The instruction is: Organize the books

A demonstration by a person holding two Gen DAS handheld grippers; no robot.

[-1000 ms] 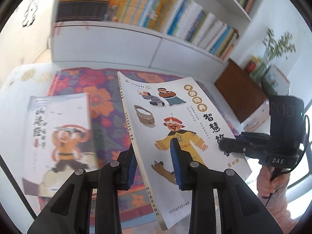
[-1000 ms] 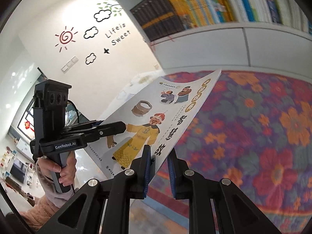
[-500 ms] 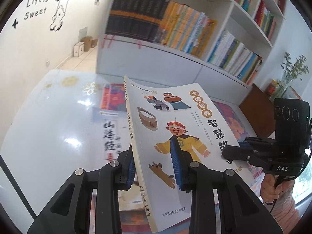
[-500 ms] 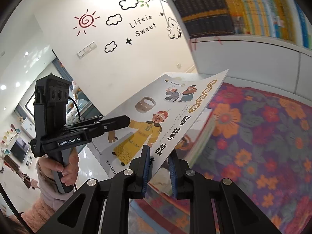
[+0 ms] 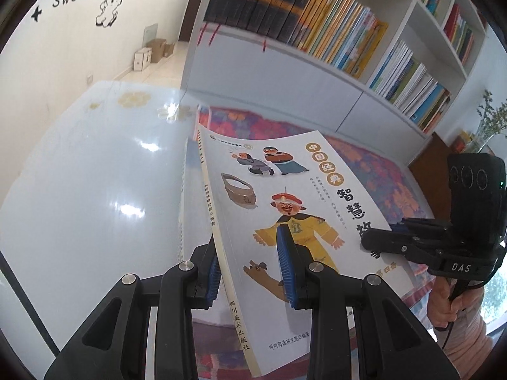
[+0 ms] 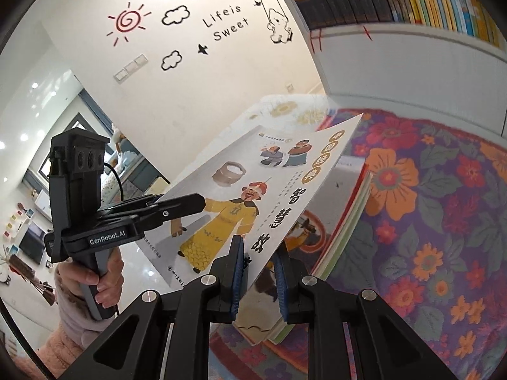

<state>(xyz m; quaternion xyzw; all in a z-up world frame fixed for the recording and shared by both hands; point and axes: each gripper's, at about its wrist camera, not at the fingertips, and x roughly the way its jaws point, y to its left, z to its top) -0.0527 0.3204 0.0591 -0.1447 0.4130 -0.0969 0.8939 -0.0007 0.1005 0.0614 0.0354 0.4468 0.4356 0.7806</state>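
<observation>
Glossy thin picture book (image 5: 285,221) carried leftward over book stack (image 6: 342,231), left gripper (image 5: 250,269), right gripper (image 6: 258,269) pinching its edges

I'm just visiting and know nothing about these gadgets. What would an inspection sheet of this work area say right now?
Surface: glossy white table, partly covered by a flowered cloth.
Job's things: a white illustrated book held tilted in the air; a second book lies flat on the cloth below it.
Clutter: nothing seen.
Grippers: left hand-held gripper shut on the illustrated book at its spine edge; right hand-held gripper shut on its opposite edge.
Cables: a thin black cable curls off the left device.
Surroundings: full bookshelves, wall stickers reading "Life is Sweet", cardboard boxes on the floor.
</observation>
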